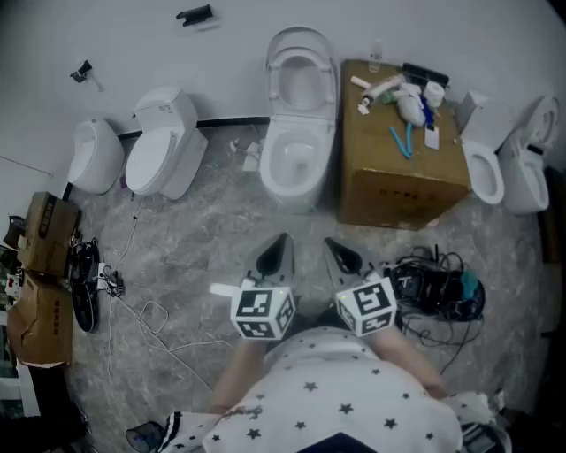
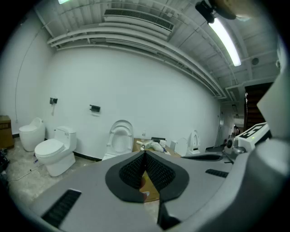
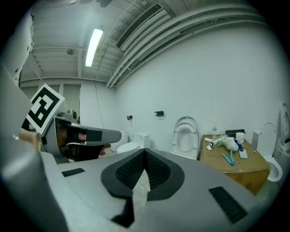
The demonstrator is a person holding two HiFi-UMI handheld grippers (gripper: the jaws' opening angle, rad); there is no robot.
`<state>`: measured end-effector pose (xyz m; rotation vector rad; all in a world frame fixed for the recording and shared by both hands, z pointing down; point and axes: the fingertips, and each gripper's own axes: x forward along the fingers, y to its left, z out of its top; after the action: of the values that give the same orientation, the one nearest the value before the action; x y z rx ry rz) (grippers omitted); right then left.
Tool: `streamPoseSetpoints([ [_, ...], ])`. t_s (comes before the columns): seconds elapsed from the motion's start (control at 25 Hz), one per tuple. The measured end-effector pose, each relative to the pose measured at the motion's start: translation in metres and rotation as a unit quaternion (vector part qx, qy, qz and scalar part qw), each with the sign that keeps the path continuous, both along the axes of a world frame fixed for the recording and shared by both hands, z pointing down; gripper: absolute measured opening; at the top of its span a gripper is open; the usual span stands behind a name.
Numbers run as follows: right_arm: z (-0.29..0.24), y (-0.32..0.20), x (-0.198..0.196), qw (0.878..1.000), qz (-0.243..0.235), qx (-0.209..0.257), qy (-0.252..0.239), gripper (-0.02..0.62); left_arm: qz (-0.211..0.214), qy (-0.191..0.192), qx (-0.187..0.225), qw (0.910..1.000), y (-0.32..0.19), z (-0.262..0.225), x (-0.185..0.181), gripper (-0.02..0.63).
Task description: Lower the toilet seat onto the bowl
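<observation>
A white wall (image 1: 115,26) stands behind a cardboard box (image 1: 402,181). Grey marbled floor (image 1: 195,239) lies before it, a closed toilet (image 1: 164,150) well to its left, and a strip light (image 2: 225,38) overhead.

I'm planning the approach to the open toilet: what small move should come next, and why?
Probably move the right gripper forward to the raised toilet seat, opening its jaws. The seat stands upright behind the bowl, and both the left gripper and the right are shut, empty and well short of it.
</observation>
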<state>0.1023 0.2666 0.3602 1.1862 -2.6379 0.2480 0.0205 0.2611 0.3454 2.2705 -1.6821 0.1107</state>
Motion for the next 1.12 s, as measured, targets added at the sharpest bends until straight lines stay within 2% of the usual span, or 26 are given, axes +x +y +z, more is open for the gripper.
streamPoseSetpoints([
  [0.24,0.005,0.024,-0.006,1.0,0.009,0.012,-0.006,0.006,-0.001,0.006,-0.003,1.0,0.029,0.009,-0.01,-0.003],
  [0.52,0.002,0.036,-0.013,0.999,-0.031,0.004,0.013,0.006,-0.019,0.016,0.0,0.9997,0.035,0.005,-0.008,-0.003],
  [0.68,0.0,0.035,-0.021,0.999,-0.035,0.005,0.015,0.006,-0.017,0.02,-0.005,0.9996,0.035,0.005,-0.013,-0.003],
  [0.92,0.0,0.034,-0.034,0.999,-0.026,0.0,-0.022,0.006,-0.001,0.012,-0.014,0.9998,0.035,0.013,-0.023,-0.003],
  [1.12,0.001,0.037,-0.052,0.999,-0.016,-0.001,-0.032,0.006,0.016,0.005,-0.02,0.9997,0.036,0.019,-0.035,-0.003],
])
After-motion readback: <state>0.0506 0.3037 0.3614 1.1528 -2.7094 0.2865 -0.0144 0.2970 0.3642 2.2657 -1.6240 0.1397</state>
